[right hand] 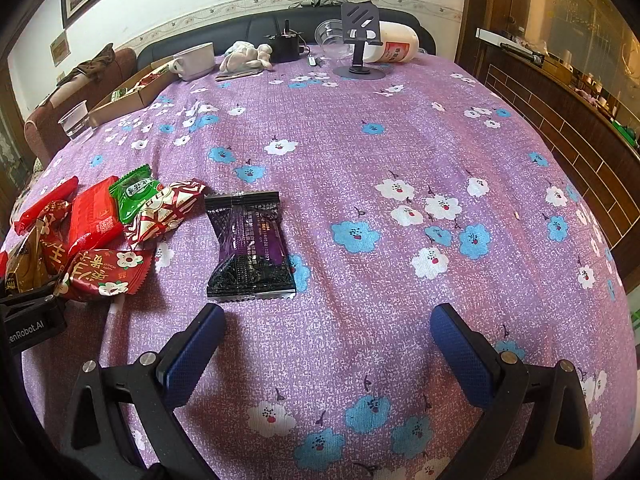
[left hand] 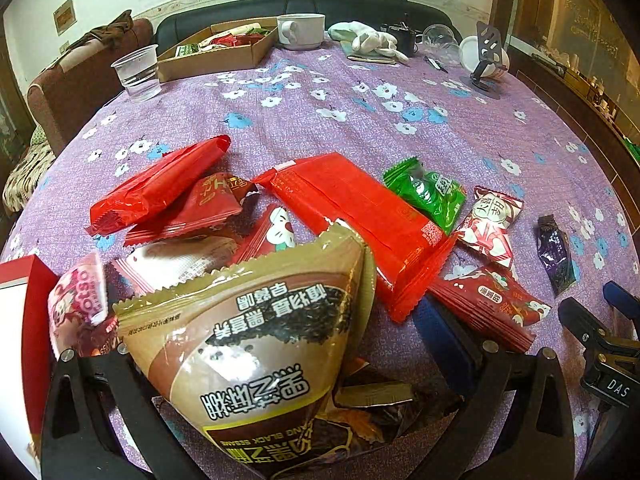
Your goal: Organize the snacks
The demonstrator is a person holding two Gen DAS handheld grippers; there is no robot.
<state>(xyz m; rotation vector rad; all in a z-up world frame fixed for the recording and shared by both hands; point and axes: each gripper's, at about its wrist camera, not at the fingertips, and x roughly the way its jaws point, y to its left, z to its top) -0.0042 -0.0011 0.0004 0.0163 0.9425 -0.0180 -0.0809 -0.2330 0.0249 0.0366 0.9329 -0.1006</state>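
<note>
In the left wrist view a gold and brown black sesame packet (left hand: pixel 256 344) fills the space between my left gripper's (left hand: pixel 276 344) jaws and stands tilted above the pile; whether the pads press on it is hidden. Around it lie red packets (left hand: pixel 352 220), a green packet (left hand: pixel 432 196) and a purple packet (left hand: pixel 556 252). My right gripper (right hand: pixel 328 344) is open and empty over bare cloth, just short of the purple packet (right hand: pixel 248 244). The cardboard box (left hand: pixel 216 56) with several snacks stands at the far left of the table.
A purple flowered cloth (right hand: pixel 400 140) covers the table. At the back stand a plastic cup (left hand: pixel 138 72), a white mug (left hand: pixel 300 30), a white soft toy (left hand: pixel 372 40), a phone stand (right hand: pixel 360 44) and a white bottle (right hand: pixel 396 48). A red box (left hand: pixel 28 320) is at my left.
</note>
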